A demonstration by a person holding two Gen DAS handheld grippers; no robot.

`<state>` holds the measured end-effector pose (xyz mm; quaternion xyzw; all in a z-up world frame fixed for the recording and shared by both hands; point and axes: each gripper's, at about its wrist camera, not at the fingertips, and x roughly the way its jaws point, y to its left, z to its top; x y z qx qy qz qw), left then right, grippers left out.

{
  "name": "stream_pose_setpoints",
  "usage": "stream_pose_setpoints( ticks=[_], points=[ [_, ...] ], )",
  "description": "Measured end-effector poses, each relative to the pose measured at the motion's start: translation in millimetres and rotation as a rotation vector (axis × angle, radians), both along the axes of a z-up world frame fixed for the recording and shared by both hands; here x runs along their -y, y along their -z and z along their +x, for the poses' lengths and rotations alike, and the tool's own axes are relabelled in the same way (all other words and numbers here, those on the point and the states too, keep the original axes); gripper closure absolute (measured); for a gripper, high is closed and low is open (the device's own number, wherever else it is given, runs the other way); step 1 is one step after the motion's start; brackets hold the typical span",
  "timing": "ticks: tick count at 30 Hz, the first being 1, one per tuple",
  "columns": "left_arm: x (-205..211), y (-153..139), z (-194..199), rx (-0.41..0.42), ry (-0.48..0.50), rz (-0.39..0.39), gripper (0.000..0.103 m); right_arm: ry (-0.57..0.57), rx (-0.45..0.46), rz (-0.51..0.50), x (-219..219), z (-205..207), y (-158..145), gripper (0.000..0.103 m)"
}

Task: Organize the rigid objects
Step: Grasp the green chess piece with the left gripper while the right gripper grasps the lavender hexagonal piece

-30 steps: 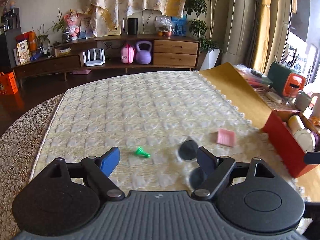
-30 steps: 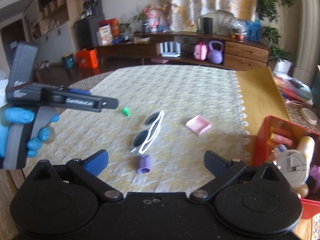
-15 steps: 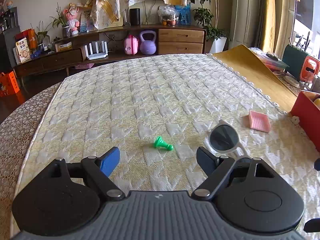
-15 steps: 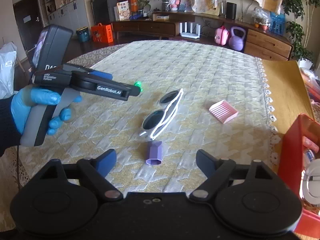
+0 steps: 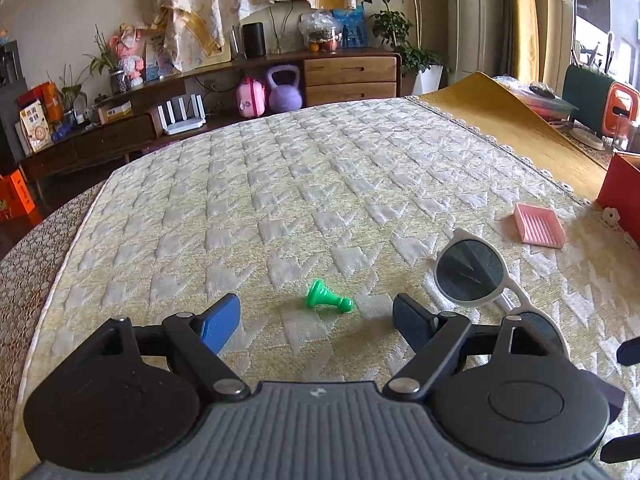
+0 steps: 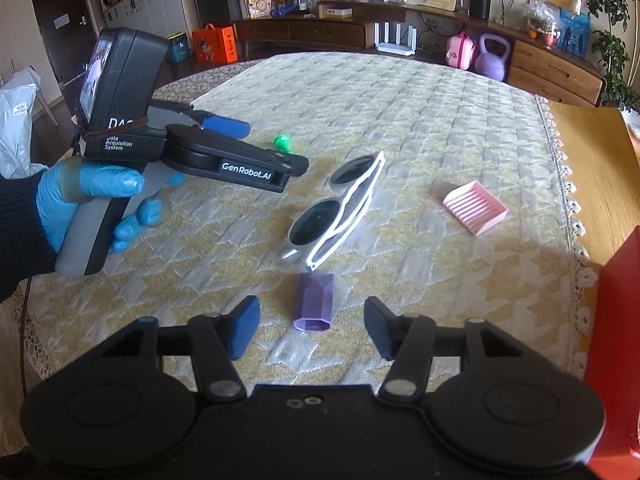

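Observation:
A small green pawn point(image 5: 329, 299) lies on its side on the quilted cloth, just ahead of my open, empty left gripper point(image 5: 316, 322); it also shows in the right wrist view point(image 6: 283, 142). White sunglasses point(image 5: 474, 272) lie to its right, also in the right wrist view point(image 6: 340, 208). A purple faceted block point(image 6: 314, 307) lies between the fingers of my open, empty right gripper point(image 6: 312, 326). A pink ridged tray point(image 6: 475, 207) lies farther right, also in the left wrist view point(image 5: 538, 225). The left gripper point(image 6: 276, 152) hovers at the left.
A red box point(image 5: 622, 196) stands at the table's right edge, its wall also in the right wrist view point(image 6: 616, 312). A yellow mat point(image 5: 504, 120) covers the table's far right. A wooden sideboard point(image 5: 280, 84) with clutter stands beyond the table.
My left gripper swung left and closed in on the green pawn, with the sunglasses now at its right. My right gripper moved forward and down over the purple block. The red box slid out of view.

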<state>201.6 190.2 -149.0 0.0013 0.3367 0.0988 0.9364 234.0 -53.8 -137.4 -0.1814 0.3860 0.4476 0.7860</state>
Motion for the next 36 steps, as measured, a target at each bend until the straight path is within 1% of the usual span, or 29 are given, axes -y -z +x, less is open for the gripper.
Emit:
stream_pose_setpoints(
  ticks=[2, 6, 8, 10, 11, 14, 15, 16, 17, 19, 20, 24, 29, 36],
  points=[
    [0.8, 0.2, 1.6, 0.006, 0.004, 0.000, 0.024, 0.001, -0.001, -0.004, -0.7, 0.1, 1.3, 0.055],
    [2.7, 0.6, 5.5, 0.015, 0.029, -0.011, 0.041, -0.006, -0.009, -0.009, -3.0, 1.1, 3.4, 0.061],
    [2.9, 0.9, 7.9, 0.016, 0.034, -0.023, 0.043, -0.010, -0.006, -0.013, -4.1, 0.8, 4.3, 0.062],
    [0.5, 1.1, 8.4, 0.018, 0.044, -0.043, 0.050, -0.012, -0.002, -0.013, -4.7, 0.9, 4.8, 0.064],
    [-0.2, 1.2, 8.1, 0.020, 0.047, -0.046, 0.052, -0.011, 0.000, -0.013, -4.6, 1.1, 4.9, 0.066],
    [1.8, 0.7, 8.6, 0.021, 0.064, -0.042, 0.062, -0.004, 0.000, -0.009, -3.0, 2.0, 4.9, 0.070],
    [2.6, 0.4, 8.7, 0.021, 0.066, -0.041, 0.068, 0.000, -0.001, -0.007, -2.4, 2.8, 5.1, 0.072],
    [3.6, -0.2, 8.2, 0.021, 0.065, -0.039, 0.070, 0.003, -0.001, -0.006, -1.8, 3.5, 5.3, 0.073],
    [4.6, -0.4, 8.0, 0.021, 0.061, -0.035, 0.071, 0.007, 0.000, -0.006, -1.5, 4.1, 5.2, 0.075],
    [6.6, -0.5, 7.1, 0.023, 0.059, -0.031, 0.078, 0.015, 0.007, -0.010, -1.4, 4.4, 5.4, 0.079],
    [7.8, -0.6, 6.8, 0.023, 0.060, -0.026, 0.079, 0.018, 0.011, -0.010, -1.4, 4.5, 5.7, 0.082],
    [11.6, -1.0, 6.5, 0.018, 0.047, -0.010, 0.078, 0.027, 0.013, -0.004, 0.6, 2.5, 4.4, 0.083],
    [9.0, -7.5, 1.5, 0.012, 0.012, -0.055, 0.079, 0.044, 0.015, 0.015, 8.0, -1.4, -1.9, 0.083],
    [19.4, -32.5, -13.4, 0.014, 0.009, -0.101, 0.079, 0.075, 0.032, 0.057, 24.5, -8.2, -19.7, 0.083]
  ],
)
